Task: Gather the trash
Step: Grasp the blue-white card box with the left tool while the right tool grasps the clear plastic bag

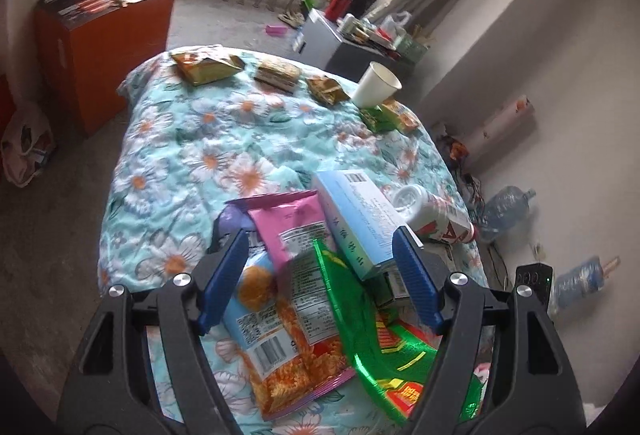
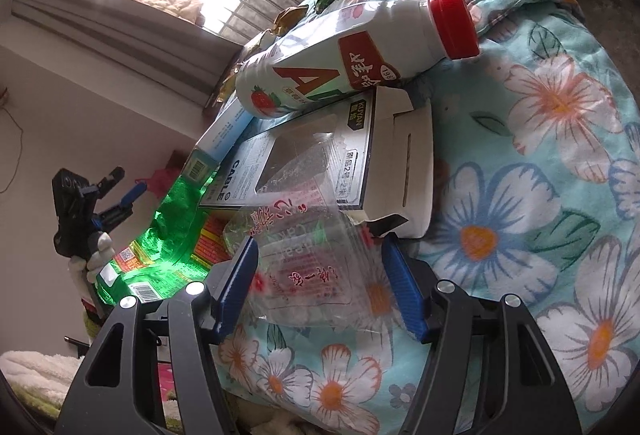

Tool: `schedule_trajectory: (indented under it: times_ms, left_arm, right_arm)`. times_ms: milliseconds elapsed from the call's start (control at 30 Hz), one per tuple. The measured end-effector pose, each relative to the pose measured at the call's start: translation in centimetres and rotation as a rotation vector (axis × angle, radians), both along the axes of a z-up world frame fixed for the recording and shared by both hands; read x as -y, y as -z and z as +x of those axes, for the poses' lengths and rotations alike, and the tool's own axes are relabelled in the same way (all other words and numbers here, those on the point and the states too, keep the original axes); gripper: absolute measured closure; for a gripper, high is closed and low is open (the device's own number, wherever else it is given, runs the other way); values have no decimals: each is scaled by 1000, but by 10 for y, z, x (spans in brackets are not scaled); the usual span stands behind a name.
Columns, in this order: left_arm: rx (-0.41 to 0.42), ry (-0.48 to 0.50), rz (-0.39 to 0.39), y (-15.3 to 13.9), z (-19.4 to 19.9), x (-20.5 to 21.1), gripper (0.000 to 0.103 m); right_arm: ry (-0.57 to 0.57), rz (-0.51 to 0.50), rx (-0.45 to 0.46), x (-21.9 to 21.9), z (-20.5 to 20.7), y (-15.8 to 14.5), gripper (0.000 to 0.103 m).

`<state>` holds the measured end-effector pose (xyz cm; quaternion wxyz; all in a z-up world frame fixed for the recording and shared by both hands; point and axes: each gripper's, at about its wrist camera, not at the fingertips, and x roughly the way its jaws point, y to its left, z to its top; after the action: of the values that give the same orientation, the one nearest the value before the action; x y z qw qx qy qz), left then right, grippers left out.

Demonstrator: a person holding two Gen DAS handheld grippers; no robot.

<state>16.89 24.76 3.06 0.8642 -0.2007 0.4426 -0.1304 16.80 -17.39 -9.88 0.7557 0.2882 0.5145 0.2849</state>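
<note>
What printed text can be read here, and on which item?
"CABLE", "KUYAN": white windowed cardboard box.
"A": white plastic bottle with red cap; its other characters unclear.
Red script, clear plastic wrapper: unreadable.
Pink snack bag, pale blue carton, green foil bag: too blurred.

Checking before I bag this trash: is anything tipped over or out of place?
The white bottle with a red cap lies on its side atop the cable box, whose end flap hangs open. No spill is visible.
</note>
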Motion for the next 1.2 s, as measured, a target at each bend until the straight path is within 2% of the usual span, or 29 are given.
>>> schedule_trajectory:
  times_ms: [33, 133, 233, 300, 367, 467, 567, 833, 1200]
  left_arm:
    - [-33, 45, 7, -1, 13, 10, 29]
    - [-145, 155, 14, 4, 50, 40, 28]
    - [-254, 209, 67, 15, 85, 65, 28]
    - [-326, 221, 83, 27, 102, 75, 28]
    - [-428, 220, 67, 44, 119, 82, 28]
    - [-526, 165, 47, 62, 134, 84, 28]
    - [-564, 132, 38, 70, 142, 87, 28]
    - [-614, 94, 108, 89, 156, 96, 26]
    - [-600, 86, 154, 88, 167, 113, 26]
  right_arm:
    - [-2, -2, 2, 0, 0, 0, 40]
    - [-6, -17, 6, -1, -1, -1, 40]
    - [-10, -29, 16, -3, -2, -2, 40]
    - [-11, -28, 21, -3, -3, -1, 40]
    - [-11, -18, 25, -3, -3, -1, 40]
    - [-12, -1, 28, -1, -5, 1, 40]
    - [-16, 13, 31, 3, -6, 3, 40]
    - [-15, 42, 35, 12, -6, 3, 40]
    - [-31, 17, 52, 7, -7, -2, 40]
